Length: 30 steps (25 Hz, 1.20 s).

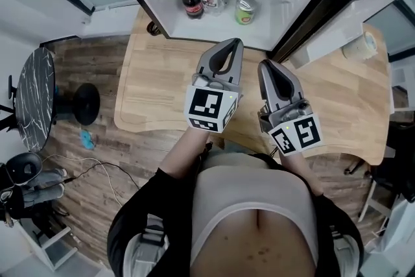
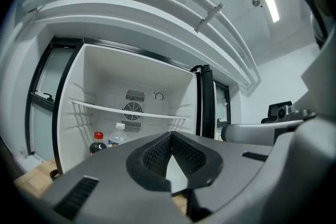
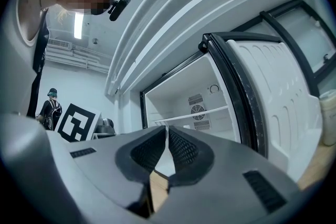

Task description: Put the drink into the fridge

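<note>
Drinks stand in the open fridge (image 1: pixel 288 13), both grippers empty

In the upper middle of the head view, from left to right, a dark cola bottle (image 1: pixel 191 3) with a red cap, a clear bottle (image 1: pixel 212 0) and a green can (image 1: pixel 246 10) stand on the fridge floor, so the placing looks done; below them the left gripper (image 1: pixel 231 43) and the right gripper (image 1: pixel 265 65) point at the fridge with jaws pressed together on nothing, and the door (image 1: pixel 343 26) at upper right stands open, perhaps the one step left; the bottle's red label and the can's print are too small to read
</note>
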Each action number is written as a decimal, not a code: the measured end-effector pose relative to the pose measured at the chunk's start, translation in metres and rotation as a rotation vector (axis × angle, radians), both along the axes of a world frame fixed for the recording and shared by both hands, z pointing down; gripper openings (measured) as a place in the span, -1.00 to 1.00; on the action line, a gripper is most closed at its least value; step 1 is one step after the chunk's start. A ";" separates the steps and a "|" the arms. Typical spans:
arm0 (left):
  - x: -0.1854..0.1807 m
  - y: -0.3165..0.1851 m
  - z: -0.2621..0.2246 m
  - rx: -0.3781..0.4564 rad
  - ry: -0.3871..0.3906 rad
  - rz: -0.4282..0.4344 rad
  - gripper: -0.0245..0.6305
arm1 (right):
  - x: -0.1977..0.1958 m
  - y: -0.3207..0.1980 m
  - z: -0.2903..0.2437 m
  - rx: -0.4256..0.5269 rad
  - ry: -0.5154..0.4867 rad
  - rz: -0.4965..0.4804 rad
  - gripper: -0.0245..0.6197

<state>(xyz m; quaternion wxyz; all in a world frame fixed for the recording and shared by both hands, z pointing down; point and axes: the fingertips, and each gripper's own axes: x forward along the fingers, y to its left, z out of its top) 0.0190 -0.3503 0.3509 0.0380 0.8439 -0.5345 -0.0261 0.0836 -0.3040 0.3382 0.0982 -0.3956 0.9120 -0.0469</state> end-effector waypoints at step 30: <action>-0.075 0.203 -0.020 0.007 0.061 0.115 -0.91 | -0.084 0.199 -0.019 0.048 -0.003 0.090 -0.80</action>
